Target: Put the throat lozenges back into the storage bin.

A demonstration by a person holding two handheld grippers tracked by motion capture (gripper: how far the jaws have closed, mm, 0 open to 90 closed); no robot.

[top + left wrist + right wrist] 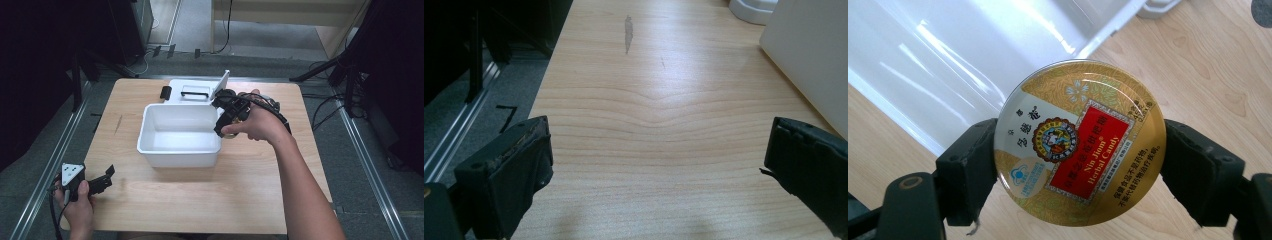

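holding a round candy tin (1079, 145) by its rim in the right gripper (1079, 150), jaws pinching it from both sides, just beside the right wall of the open white box (180, 134), above the table (250, 190). probably best to carry the tin over that wall, keep it level, lower toward the bare bottom, then release gently. worth minding the raised lid (220, 85) behind. left gripper (100, 184) parked near the table's front left corner, jaws spread wide, holding nothing, well apart from the box.
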